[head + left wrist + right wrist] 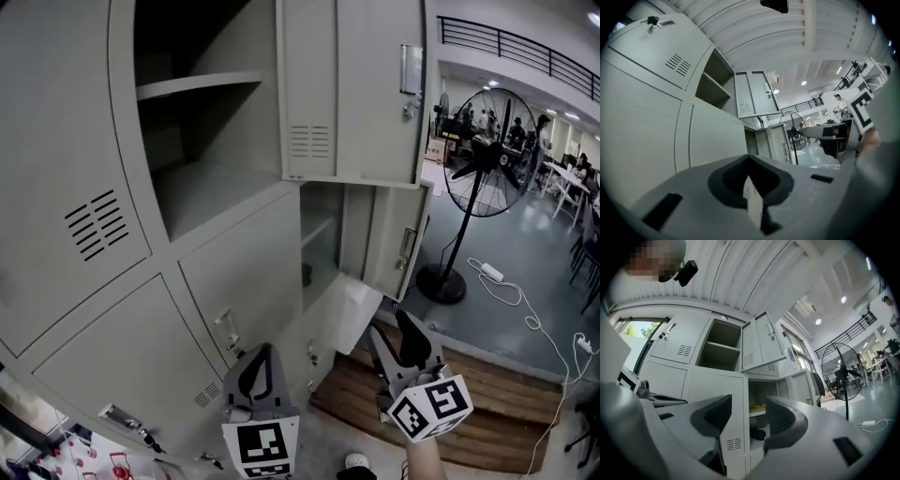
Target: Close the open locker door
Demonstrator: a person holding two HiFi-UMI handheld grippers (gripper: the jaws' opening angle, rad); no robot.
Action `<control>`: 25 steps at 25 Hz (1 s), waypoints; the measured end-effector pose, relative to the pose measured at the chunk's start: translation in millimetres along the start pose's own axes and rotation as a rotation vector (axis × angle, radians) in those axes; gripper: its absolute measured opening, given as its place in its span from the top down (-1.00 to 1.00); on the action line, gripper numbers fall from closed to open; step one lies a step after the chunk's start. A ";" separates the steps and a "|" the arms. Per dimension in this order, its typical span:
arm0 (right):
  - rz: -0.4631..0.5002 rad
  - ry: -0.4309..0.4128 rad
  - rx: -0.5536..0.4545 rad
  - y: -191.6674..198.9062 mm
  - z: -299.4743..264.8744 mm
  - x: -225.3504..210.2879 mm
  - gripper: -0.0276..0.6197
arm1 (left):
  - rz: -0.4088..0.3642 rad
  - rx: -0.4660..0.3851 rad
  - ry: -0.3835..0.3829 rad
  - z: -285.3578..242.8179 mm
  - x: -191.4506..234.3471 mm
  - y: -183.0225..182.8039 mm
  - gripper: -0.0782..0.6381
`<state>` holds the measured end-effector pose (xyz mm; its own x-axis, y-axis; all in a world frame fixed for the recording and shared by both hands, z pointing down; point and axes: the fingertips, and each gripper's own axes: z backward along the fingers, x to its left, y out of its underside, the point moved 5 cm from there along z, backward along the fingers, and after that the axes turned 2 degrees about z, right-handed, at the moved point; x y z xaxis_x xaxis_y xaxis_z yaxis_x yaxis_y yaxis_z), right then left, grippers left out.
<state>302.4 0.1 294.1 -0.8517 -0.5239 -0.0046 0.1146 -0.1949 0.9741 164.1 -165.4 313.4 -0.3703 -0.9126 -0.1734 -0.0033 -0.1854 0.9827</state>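
The grey locker bank (84, 225) has an upper compartment (202, 141) open, its door (352, 89) swung out to the right. Below it a second compartment (319, 234) is open too, with its door (398, 239) ajar. In the right gripper view the same upper door (761, 341) hangs open, and the lower compartment holds a yellow thing (757, 406) and a dark thing (758, 433). My left gripper (255, 370) (750, 176) is shut, in front of closed doors. My right gripper (401, 337) (749, 411) is open and empty, short of the lockers.
A tall black standing fan (487, 155) is at the right, with a white power strip (492, 274) and cable on the floor behind it. A wooden platform (487, 403) lies under my right hand. A pale panel (354, 309) juts out low on the bank.
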 end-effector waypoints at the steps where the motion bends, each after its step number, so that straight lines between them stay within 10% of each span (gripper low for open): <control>1: -0.001 -0.003 -0.005 -0.9 -3.9 -6.8 0.23 | -0.003 -0.002 -0.005 -6.4 -3.2 -1.1 0.78; 16: 0.054 -0.229 -0.162 -69.5 -103.4 -135.9 0.22 | 0.028 0.012 -0.183 -106.1 -50.9 -19.5 0.78; 25: -0.108 -0.436 -0.235 -99.3 -152.2 -166.8 0.22 | 0.004 0.043 -0.315 -118.6 -58.8 -18.0 0.78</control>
<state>511.0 -19.3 163.7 -0.9936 -0.1053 0.0407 0.0830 -0.4365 0.8959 296.1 -151.6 298.1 -0.6395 -0.7545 -0.1472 -0.0381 -0.1602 0.9864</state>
